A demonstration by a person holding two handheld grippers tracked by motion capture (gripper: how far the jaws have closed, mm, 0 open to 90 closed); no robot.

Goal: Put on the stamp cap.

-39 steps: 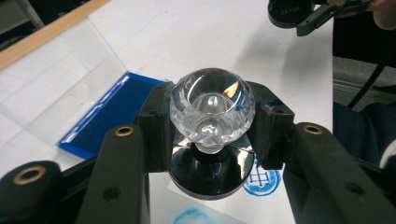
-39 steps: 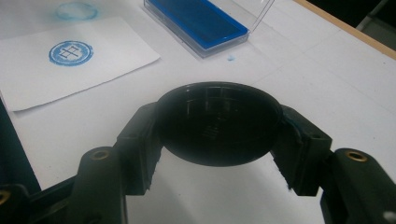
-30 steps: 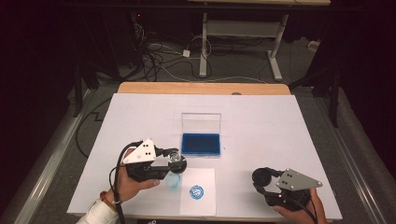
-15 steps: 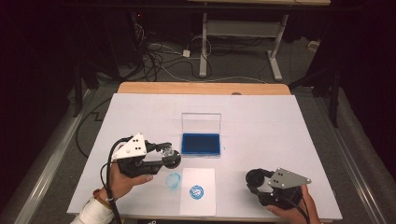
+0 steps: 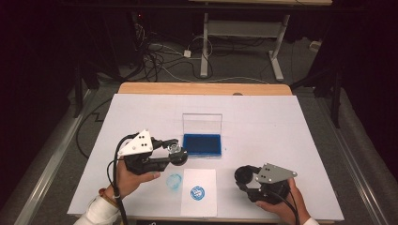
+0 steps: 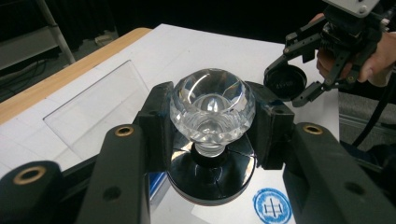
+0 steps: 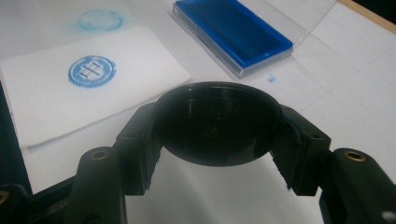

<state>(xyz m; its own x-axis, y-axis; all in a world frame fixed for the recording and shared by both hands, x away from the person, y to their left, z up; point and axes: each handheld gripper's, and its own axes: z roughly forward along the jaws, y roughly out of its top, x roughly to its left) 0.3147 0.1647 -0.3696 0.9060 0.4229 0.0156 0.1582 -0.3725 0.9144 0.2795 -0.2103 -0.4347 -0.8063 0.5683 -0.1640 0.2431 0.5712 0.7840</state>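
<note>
We've got the left gripper (image 6: 212,116) clamped on the crystal-topped stamp (image 6: 212,109) (just beside the blue ink pad (image 5: 202,145)). Our right gripper (image 7: 217,126) grips the black cap (image 7: 217,122), near the stamped paper (image 5: 199,192).

There are two grippers: the left gripper (image 5: 174,151) at 7 o'clock and the right gripper (image 5: 244,177) at 5 o'clock. There is one glass-topped stamp (image 6: 212,109), one round black cap (image 7: 218,123), one blue ink pad (image 5: 202,145) at the middle with one clear lid (image 5: 202,123), one white paper (image 5: 198,192) at 6 o'clock, and two blue stamp marks.
</note>
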